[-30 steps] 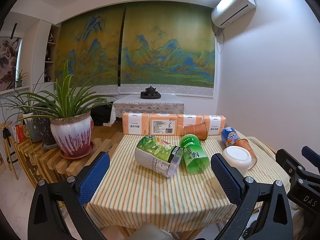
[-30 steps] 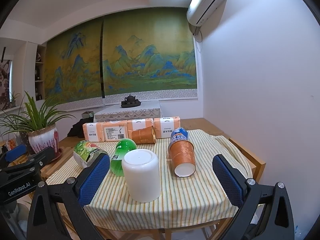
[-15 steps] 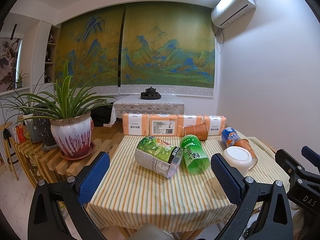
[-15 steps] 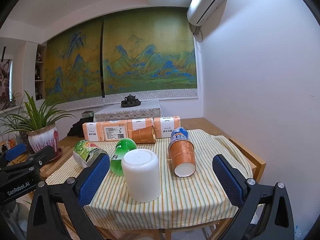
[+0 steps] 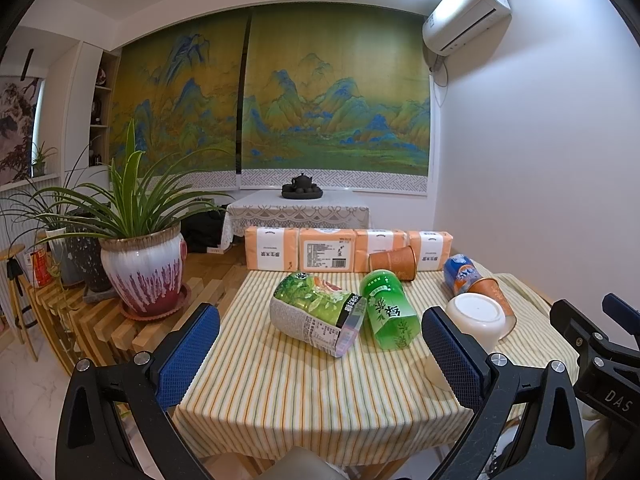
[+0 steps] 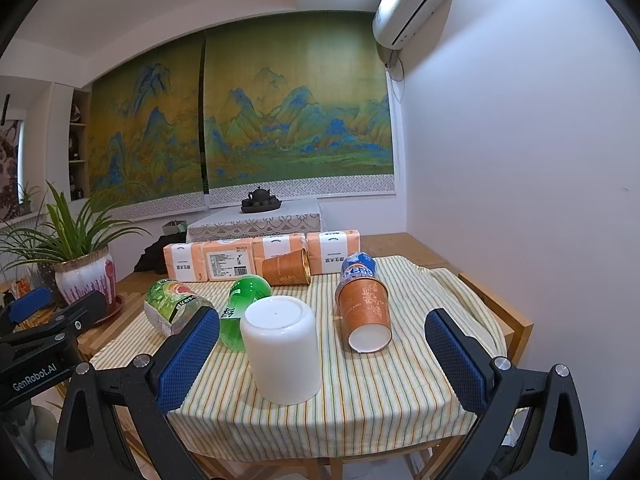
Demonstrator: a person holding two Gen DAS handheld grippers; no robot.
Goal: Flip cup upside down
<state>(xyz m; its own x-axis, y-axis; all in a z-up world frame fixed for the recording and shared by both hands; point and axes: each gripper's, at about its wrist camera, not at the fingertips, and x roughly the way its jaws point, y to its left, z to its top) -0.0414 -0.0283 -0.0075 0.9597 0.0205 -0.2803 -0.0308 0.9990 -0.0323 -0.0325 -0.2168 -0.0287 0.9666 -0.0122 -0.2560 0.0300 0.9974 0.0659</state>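
The white cup [image 6: 281, 350] stands on the striped tablecloth [image 6: 360, 400], near the front edge of the table. Its flat bottom faces up and its mouth is down on the cloth, so it looks flipped over already. It stands straight, top to bottom, not on its side.

The right claw [image 6: 322, 354] is the nearer one. Its two blue pads [image 6: 188, 354] are wide apart and hold nothing. The cup sits straight ahead of this claw, between the two pads but a bit closer to the left pad. It does not touch either pad.

The left claw [image 5: 320, 354] is open wide too and holds nothing. From this claw the cup [image 5: 476, 316] is off to the right, just past the right pad, so this claw would have to reach across.

Other things lie on their sides near the cup. A green bottle [image 6: 240, 308] is just to its left. A brown paper cup [image 6: 366, 312] is to its right, with its open mouth facing near. If the white cup needs any more moving, the right claw looks best placed, going straight ahead and closing from the sides.
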